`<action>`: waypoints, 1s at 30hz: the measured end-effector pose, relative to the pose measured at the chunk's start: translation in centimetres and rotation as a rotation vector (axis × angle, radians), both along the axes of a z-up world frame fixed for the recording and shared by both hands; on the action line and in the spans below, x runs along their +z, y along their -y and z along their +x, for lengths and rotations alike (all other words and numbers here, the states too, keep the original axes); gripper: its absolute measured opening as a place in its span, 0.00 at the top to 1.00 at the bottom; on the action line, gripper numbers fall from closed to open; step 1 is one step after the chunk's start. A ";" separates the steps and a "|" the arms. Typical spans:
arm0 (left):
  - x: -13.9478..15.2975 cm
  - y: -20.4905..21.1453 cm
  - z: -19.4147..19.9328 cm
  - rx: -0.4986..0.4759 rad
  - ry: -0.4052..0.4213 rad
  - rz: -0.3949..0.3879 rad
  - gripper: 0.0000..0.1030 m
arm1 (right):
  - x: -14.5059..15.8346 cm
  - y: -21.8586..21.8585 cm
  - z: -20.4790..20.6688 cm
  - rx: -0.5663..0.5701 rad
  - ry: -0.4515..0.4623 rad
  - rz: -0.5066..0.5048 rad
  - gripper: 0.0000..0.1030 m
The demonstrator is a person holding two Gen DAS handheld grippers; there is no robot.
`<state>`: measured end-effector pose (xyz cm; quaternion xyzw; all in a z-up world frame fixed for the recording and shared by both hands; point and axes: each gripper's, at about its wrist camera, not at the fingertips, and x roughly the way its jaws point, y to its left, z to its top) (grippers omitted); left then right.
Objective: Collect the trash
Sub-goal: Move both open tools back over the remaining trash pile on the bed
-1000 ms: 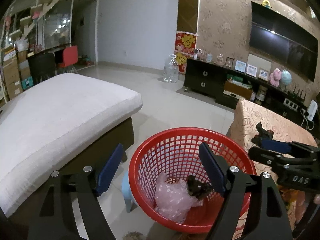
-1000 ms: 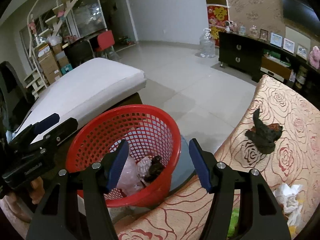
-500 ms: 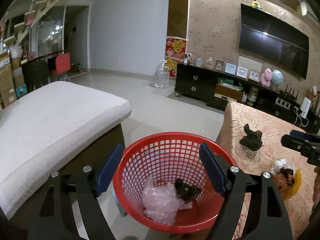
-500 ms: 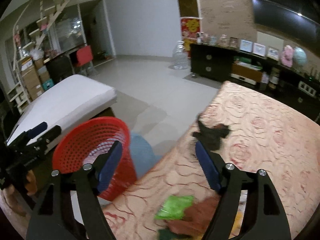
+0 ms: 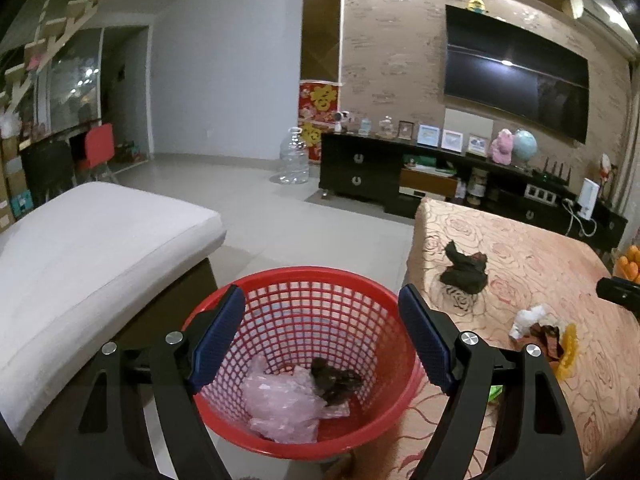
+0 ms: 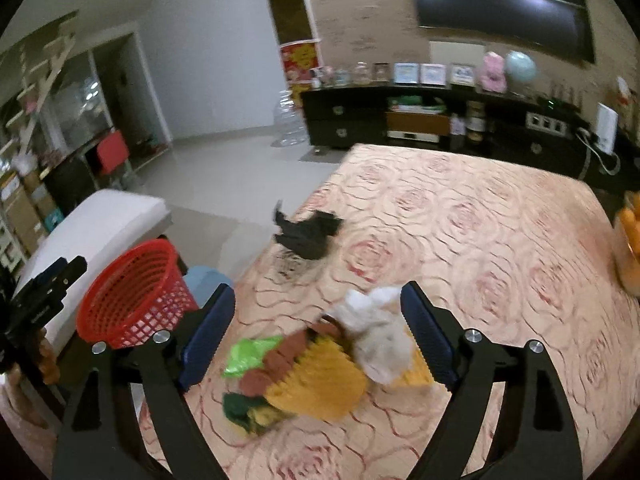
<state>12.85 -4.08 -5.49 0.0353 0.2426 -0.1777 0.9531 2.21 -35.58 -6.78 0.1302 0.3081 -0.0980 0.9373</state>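
Note:
A red mesh basket (image 5: 300,275) stands below my left gripper (image 5: 320,340), which is open and holds nothing. Inside the basket lie a pink plastic bag (image 5: 280,404) and a dark scrap (image 5: 332,380). My right gripper (image 6: 318,338) hovers over a trash pile on the rose-patterned table (image 6: 480,240), its jaws opening. White tissue (image 6: 376,328), a yellow wrapper (image 6: 320,376) and a green wrapper (image 6: 248,352) lie between the fingers, untouched by the pads. A dark crumpled piece (image 6: 308,232) lies farther back near the table's edge. The right wrist view shows the basket (image 6: 132,292) and the left gripper (image 6: 44,284) at far left.
A white cushioned bench (image 5: 80,248) stands left of the basket, which rests on a pale blue stool (image 6: 204,280). A black TV cabinet (image 5: 400,168) and a water bottle (image 5: 294,156) line the far wall. Oranges (image 6: 630,248) sit at the table's right edge.
My right gripper swung right, from over the basket to above the trash pile on the table, and its jaws widened. The left view shifted so the basket now sits centred between its fingers.

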 end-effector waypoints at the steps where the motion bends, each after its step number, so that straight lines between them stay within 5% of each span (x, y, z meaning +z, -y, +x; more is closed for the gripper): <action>1: 0.0 0.2 -0.1 -0.006 0.000 0.001 0.26 | -0.2 0.6 -0.8 -0.023 0.002 0.008 0.18; 17: -1.7 6.1 -4.5 -0.153 0.005 0.059 0.26 | -3.1 4.5 -4.9 -0.132 -0.059 0.066 0.16; 30: -6.0 12.5 -8.5 -0.371 -0.054 0.200 0.26 | -3.2 5.6 -5.6 -0.137 -0.054 0.108 0.16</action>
